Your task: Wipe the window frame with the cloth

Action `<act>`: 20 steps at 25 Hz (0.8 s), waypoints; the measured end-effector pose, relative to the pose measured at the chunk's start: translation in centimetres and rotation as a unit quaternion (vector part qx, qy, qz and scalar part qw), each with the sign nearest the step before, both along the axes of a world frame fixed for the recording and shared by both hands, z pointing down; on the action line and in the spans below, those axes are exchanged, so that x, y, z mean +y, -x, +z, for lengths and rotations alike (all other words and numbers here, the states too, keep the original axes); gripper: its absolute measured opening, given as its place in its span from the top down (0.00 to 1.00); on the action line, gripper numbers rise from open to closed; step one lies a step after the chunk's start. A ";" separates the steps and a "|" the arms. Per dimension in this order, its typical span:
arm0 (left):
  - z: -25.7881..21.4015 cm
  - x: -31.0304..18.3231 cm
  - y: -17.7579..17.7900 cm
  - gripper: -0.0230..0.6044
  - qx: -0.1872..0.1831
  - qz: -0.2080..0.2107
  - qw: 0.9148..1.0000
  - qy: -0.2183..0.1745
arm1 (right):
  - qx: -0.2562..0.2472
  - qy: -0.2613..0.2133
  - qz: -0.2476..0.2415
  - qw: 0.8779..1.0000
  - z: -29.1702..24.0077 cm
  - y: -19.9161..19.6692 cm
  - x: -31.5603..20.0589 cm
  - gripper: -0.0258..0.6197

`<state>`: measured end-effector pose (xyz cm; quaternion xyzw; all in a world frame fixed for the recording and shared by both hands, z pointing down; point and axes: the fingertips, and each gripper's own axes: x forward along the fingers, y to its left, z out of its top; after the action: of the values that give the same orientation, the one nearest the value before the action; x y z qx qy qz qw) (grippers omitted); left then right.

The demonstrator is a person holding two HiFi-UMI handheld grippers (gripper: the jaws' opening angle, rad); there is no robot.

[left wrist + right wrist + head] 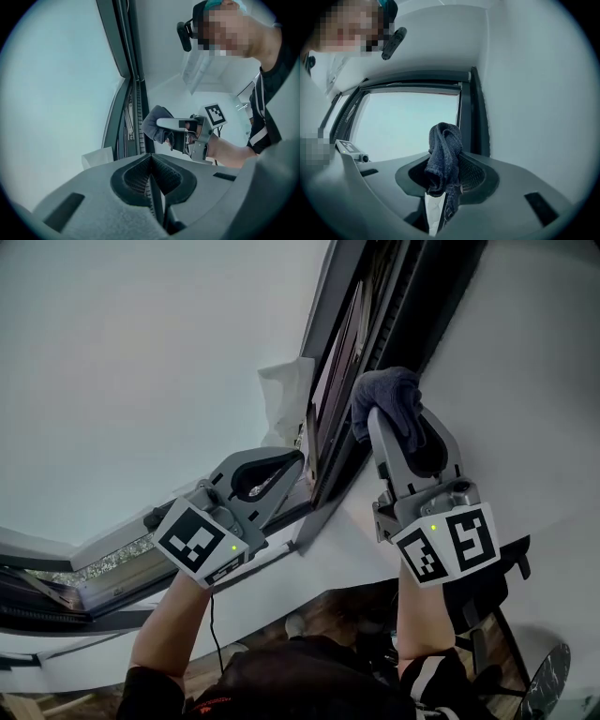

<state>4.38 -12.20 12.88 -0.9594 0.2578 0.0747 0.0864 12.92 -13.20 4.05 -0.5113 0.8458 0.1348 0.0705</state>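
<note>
- Grips the dark blue cloth (443, 150) between the jaws of the right gripper (443, 176), bunched and poking past the tips.
- Sets that cloth at the dark window frame (349, 352), seemingly touching its edge by the white wall (525, 381).
- Holds the left gripper (151, 176) with jaws together on nothing, near the frame and a white sheet (286, 390).

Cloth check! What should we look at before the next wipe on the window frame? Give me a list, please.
1. Cloth gripped by the right tool: ok, jaws shut on it.
2. Cloth bunched out past the tool's tips: ok.
3. Cloth touching the window frame: cannot tell.
4. Left tool shut, empty, apart from the cloth: ok.
5. Dirt on the frame: cannot tell.
</note>
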 end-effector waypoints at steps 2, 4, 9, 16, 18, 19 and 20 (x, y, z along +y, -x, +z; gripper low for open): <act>-0.5 -0.1 -0.3 0.93 0.002 0.004 1.000 -0.007 | 0.000 -0.010 0.016 1.000 -0.9 -0.3 0.1 0.76; -1.0 -0.1 -0.6 0.93 0.005 0.008 1.000 -0.012 | -0.003 -0.020 0.028 0.999 -1.8 -0.7 0.1 0.76; -1.2 0.0 -0.7 0.93 0.008 0.014 1.000 -0.011 | -0.011 -0.027 0.052 0.998 -3.2 -1.5 -0.4 0.76; -0.7 0.1 -0.6 0.93 0.013 0.022 1.000 -0.003 | -0.024 -0.022 0.077 0.996 -3.4 -1.7 -0.7 0.76; -0.4 0.2 -0.5 0.93 0.013 0.024 1.000 0.000 | -0.034 -0.018 0.080 0.996 -3.3 -1.9 -0.8 0.76; -0.3 0.2 -0.4 0.93 0.013 0.024 1.000 0.002 | -0.039 -0.016 0.081 0.996 -3.2 -2.0 -0.8 0.76; -0.2 0.2 -0.3 0.93 0.012 0.025 1.000 0.004 | -0.043 -0.013 0.081 0.996 -3.0 -2.0 -0.8 0.76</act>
<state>4.67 -11.96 12.72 -0.9648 0.2355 0.0875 0.0776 14.91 -14.05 1.01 -0.5822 0.7961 0.1295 0.1023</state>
